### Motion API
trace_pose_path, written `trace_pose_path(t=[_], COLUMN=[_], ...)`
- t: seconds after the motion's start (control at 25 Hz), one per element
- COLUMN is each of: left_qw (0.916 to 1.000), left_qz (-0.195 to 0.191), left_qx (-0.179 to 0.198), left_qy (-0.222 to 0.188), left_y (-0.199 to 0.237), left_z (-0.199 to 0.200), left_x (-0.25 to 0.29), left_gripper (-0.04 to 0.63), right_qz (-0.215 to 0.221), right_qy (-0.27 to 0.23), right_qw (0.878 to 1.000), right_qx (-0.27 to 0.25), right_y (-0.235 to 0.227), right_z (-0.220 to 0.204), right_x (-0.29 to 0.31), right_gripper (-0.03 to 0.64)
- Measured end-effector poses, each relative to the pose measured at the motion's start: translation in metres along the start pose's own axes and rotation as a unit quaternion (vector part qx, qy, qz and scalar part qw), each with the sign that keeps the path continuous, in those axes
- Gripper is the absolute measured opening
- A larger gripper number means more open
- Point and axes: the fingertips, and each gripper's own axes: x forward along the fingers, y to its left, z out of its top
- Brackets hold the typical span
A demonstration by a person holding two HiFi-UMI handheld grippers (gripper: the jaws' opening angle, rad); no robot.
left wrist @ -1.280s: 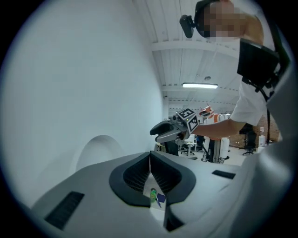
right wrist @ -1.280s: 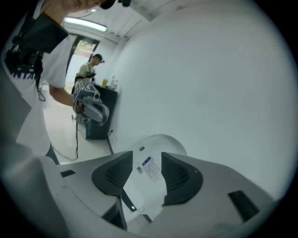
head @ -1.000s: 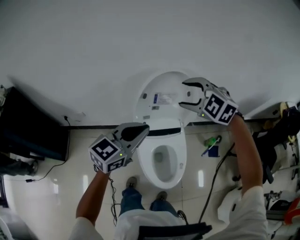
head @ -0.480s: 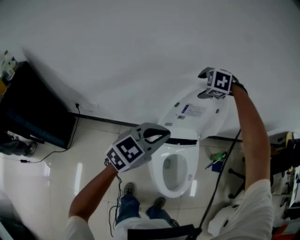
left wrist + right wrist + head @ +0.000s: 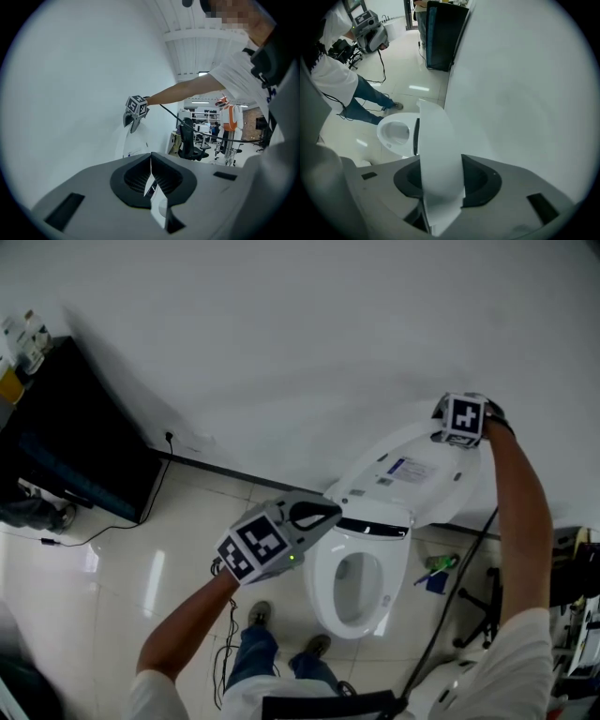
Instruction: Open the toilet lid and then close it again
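**Toilet lid standing open, right gripper clamping its top edge**

Nearest us, the left gripper is hovering clenched and empty, left of the bowl. Beyond it, the lid is leaning back toward the white wall. The right gripper's jaws, just closing, are pinching its upper rim.

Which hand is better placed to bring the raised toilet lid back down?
Probably the right. The right tongs have just been closing on the top edge of the toilet lid. The left tongs are shut and empty, apart from it, beside the bowl.
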Motion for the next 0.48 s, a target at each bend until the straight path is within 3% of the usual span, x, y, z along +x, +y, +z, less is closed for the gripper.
trace_pose_path(t=[0.24,0.48], left_qw=[0.9994,0.9967], left_qz=[-0.024,-0.067], left_qx=[0.02,0.046], left_qy=[-0.011,-0.008], left_y=[-0.013,-0.039], left_z=[0.02,0.026], left_x=[0.007,0.013], left_gripper=[0.003,0.003], right_qz=[-0.032,-0.124], right_qy=[-0.05,-0.052], right_qw=[0.998,0.991], right_qx=[-0.024,-0.014], right_y=[0.043,0.125], right_z=[0.024,0.018], right_x=[-0.024,-0.05], right_gripper=[0.16,0.158])
